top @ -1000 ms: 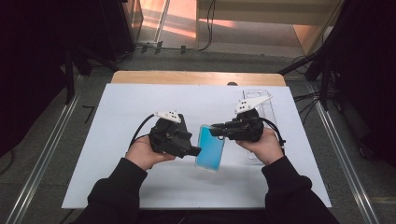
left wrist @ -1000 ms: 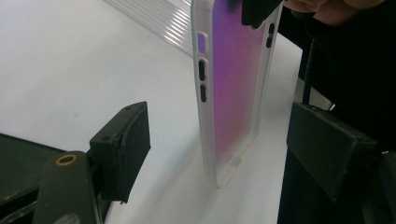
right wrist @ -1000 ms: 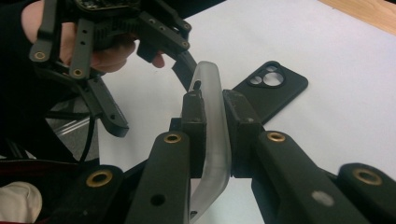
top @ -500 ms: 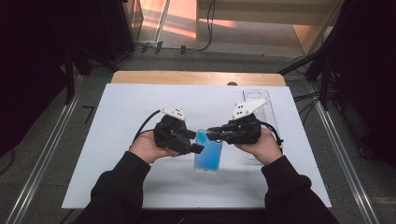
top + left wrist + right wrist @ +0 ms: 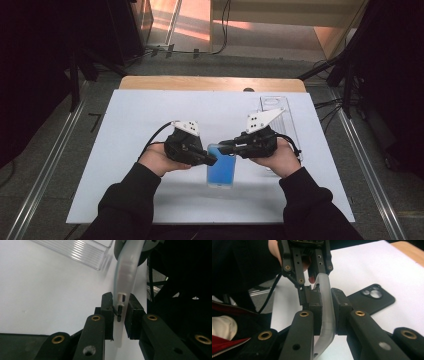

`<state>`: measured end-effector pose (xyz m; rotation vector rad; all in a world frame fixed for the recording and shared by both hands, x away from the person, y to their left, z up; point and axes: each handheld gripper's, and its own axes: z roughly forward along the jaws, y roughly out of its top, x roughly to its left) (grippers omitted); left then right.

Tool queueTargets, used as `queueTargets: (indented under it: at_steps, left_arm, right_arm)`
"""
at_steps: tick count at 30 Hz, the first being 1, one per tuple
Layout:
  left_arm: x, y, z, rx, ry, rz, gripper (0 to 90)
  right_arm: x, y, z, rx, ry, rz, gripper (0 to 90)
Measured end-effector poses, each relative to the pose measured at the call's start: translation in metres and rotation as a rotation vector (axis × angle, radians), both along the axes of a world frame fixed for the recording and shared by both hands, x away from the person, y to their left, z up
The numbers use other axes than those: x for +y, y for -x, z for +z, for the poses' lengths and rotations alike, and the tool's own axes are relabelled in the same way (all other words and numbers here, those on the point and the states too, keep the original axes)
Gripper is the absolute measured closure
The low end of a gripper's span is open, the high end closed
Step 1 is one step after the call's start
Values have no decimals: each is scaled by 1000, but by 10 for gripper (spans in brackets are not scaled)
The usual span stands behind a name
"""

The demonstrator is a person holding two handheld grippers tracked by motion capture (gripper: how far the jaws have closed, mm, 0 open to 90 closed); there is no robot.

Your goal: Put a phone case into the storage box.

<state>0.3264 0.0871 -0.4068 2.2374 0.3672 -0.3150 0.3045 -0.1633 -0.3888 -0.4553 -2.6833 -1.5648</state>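
A translucent bluish phone case hangs above the white table between the two grippers. My left gripper holds its left edge; its jaws have just been closing, and in the left gripper view the pads press the case's thin edge from both sides. My right gripper is shut on the upper right edge, and the case curves between its pads. The left gripper faces it from the far side. A black phone lies back up on the table just beyond.
A clear plastic box lies on the white sheet at the right, behind the right hand, and its ribbed wall appears in the left gripper view. A wooden table edge runs along the back.
The left gripper's jaws have narrowed onto the left edge of the case. The case hangs a little lower and straighter. Both hands stay about where they were.
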Motion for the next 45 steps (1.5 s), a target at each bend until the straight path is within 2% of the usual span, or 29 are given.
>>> queueTargets:
  at_steps: [2, 6, 10, 14, 18, 21, 25, 27, 32, 35, 38, 41, 45]
  left_arm:
    - [1, -2, 0, 36, 2, 7, 808]
    - [2, -3, 1, 54, 0, 16, 811]
    - [4, -3, 3, 64, -2, 43, 811]
    - [8, -3, 6, 45, -15, 59, 810]
    - [13, -5, 10, 49, -16, 96, 809]
    - [16, -5, 13, 40, -38, 141, 809]
    - [21, -8, 15, 32, -42, 205, 808]
    - [24, -10, 17, 28, -45, 236, 808]
    - [31, -12, 22, 22, -23, 325, 808]
    - [35, -14, 25, 22, -14, 391, 807]
    - [38, -13, 27, 0, -18, 443, 806]
    - [39, -13, 29, 2, -18, 487, 806]
    - [39, -13, 32, 11, -19, 558, 805]
  right_arm:
    - [0, 0, -1, 3, 2, 4, 775]
    - [0, -2, -2, 47, -14, -8, 760]
    - [-1, -3, -2, 73, -36, -26, 615]
    - [-3, -4, 2, 120, -55, -93, 471]
    - [-3, -4, 5, 132, -66, -161, 337]
    - [-4, -4, 6, 155, -84, -198, 274]
    - [-8, -5, 6, 195, -101, -207, 256]
    - [-8, -6, 4, 196, -99, -227, 226]
    - [-8, -7, -1, 167, -72, -291, 0]
    - [-6, -7, -5, 160, -50, -323, 0]
    - [-3, -7, -10, 193, -50, -336, 0]
    - [1, -6, -14, 186, -29, -356, 0]
    - [9, -2, -16, 172, 6, -441, 0]
